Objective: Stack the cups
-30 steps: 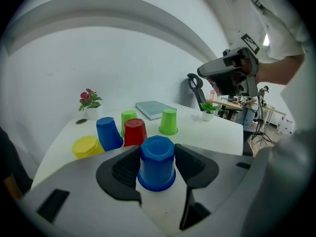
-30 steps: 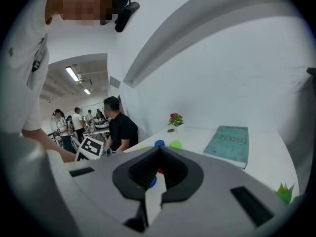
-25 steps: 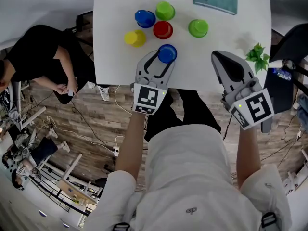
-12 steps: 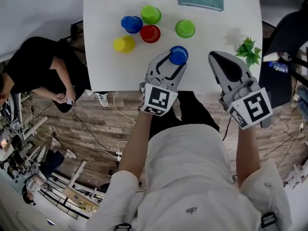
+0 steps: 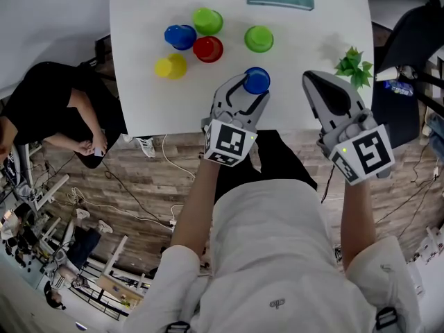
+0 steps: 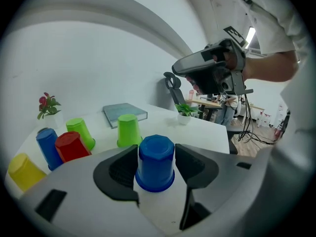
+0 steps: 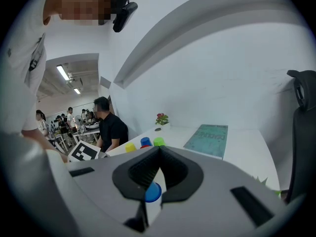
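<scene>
Left arm's stretched out over the near edge of the white table (image 5: 139, 89), with my left gripper (image 5: 243, 94) pointing away from me and tipped a bit downward. My right gripper (image 5: 313, 82) sits further right at about the same reach, nose over the table edge, also angled slightly down. Left side first: my fingers are spread wide and clamped on the blue cup (image 5: 257, 80). It's upside down, wedged between both pads right at the tips, with the closed bottom poking up above them. In the left gripper view the left gripper (image 6: 156, 147) has that blue cup (image 6: 155, 162) dead centre, pads on either side of it. Can't tell whether its rim is actually off the table or not. The rest of the cups are further out and to the left: yellow cup (image 5: 170, 66), second blue cup (image 5: 180, 37), red cup (image 5: 207, 48) and far green cup (image 5: 207, 21) bunched together, plus a lone green cup (image 5: 259, 39) just beyond my tips. On the right, my fingers are pressed together with nothing in them, and no cup is near them.
</scene>
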Motion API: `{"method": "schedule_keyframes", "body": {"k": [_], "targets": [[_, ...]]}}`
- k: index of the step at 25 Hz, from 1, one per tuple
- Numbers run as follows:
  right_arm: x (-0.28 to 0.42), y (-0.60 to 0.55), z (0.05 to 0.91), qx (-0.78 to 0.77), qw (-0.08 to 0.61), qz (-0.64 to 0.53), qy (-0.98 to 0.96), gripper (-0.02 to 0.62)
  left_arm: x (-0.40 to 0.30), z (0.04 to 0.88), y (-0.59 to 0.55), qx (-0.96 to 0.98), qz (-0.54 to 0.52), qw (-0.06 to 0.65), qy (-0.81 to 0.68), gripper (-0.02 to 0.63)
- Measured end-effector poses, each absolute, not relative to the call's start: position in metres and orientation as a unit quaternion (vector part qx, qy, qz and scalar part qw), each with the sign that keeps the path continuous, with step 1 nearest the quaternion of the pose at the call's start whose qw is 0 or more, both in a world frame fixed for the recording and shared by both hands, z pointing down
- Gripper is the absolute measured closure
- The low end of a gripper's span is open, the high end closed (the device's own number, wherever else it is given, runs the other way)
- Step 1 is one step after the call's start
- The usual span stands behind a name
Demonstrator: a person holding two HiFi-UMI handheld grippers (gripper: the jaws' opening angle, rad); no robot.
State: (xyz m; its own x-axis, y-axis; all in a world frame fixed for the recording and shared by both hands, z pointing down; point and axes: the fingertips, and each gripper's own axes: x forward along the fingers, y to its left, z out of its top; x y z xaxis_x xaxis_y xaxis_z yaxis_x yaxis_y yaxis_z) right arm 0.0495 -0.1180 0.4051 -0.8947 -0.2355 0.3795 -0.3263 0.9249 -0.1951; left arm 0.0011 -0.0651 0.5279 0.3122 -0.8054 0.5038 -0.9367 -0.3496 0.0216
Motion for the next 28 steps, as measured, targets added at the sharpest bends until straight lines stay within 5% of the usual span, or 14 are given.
{"method": "schedule_keyframes", "body": {"k": [10, 28], "targets": [[0.029, -0.129, 0.427, 0.145, 0.198, 0.103, -0.964, 0.577, -0.007, 0.517, -0.046, 0.792, 0.200, 0.163, -0.553, 0.356], [-0.021, -0.153, 0.484, 0.137, 0.243, 0.086, -0.957, 0.419, -0.028, 0.492, -0.018, 0.768, 0.174, 0.166, -0.593, 0.356]]}}
